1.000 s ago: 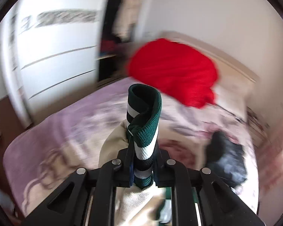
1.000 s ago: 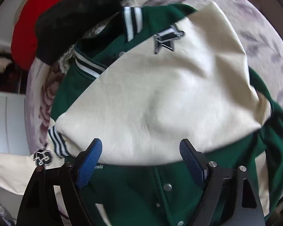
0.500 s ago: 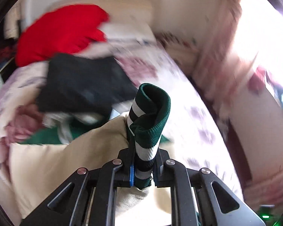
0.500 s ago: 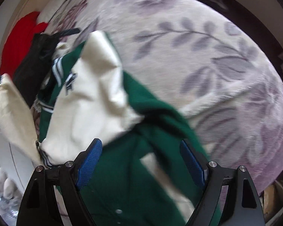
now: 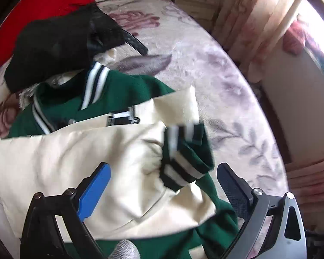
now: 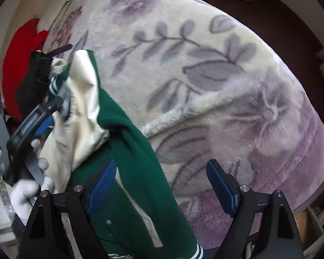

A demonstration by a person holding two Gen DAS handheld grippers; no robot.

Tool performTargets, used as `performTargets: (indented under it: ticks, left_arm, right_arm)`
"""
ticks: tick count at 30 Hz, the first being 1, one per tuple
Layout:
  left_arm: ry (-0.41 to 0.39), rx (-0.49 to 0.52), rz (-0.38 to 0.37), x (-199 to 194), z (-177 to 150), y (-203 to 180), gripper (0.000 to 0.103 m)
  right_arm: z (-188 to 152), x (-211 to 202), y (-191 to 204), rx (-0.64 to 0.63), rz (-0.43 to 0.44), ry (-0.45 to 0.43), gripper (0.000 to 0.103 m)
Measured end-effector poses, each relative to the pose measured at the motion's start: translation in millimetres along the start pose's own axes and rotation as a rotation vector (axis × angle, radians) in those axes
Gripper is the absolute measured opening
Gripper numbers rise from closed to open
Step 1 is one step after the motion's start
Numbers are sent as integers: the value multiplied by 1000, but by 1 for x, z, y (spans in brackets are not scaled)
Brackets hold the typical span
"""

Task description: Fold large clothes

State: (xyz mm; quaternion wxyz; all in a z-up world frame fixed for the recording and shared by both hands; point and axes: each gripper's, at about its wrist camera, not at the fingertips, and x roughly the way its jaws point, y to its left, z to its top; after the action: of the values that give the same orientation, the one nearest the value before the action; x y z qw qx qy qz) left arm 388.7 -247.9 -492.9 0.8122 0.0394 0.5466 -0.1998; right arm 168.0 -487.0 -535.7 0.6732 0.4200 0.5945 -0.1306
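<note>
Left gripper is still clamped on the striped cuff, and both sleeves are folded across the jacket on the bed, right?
Not quite. The left gripper is open: in the left wrist view its jaws stand wide apart and the striped cuff lies loose on the cream sleeve. Both sleeves do lie folded across the green jacket on the bed.

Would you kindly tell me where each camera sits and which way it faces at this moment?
Left wrist: on the left tool, looking down at the green and cream varsity jacket on the floral bed blanket; open blue-padded fingers show.
Right wrist: on the right tool, facing the blanket and the jacket's green edge; its open fingers, the left tool and a white-gloved hand show.
Shared: jacket, blanket, black garment, red garment.
</note>
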Motion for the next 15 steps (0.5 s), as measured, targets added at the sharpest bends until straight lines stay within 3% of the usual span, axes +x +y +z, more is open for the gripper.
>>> performTargets:
  ticks: [1, 5, 9, 13, 14, 15]
  left_arm:
    - [-5, -13, -4, 1, 1, 1, 100]
    - [-26, -132, 38, -43, -14, 66, 101]
    - [-32, -258, 242, -64, -44, 149, 101]
    - [34, -377, 443, -56, -83, 226, 101]
    - [40, -409, 476, -54, -92, 245, 101]
    - [45, -441, 500, -52, -100, 261, 101]
  right_arm:
    - [4, -5, 6, -14, 17, 8, 89]
    - [32, -10, 43, -74, 112, 36, 89]
    - [70, 25, 103, -163, 162, 63, 89]
    - [107, 83, 155, -246, 142, 121, 89]
    - [114, 101, 166, -253, 134, 143, 85]
    - [117, 115, 172, -248, 142, 165, 75]
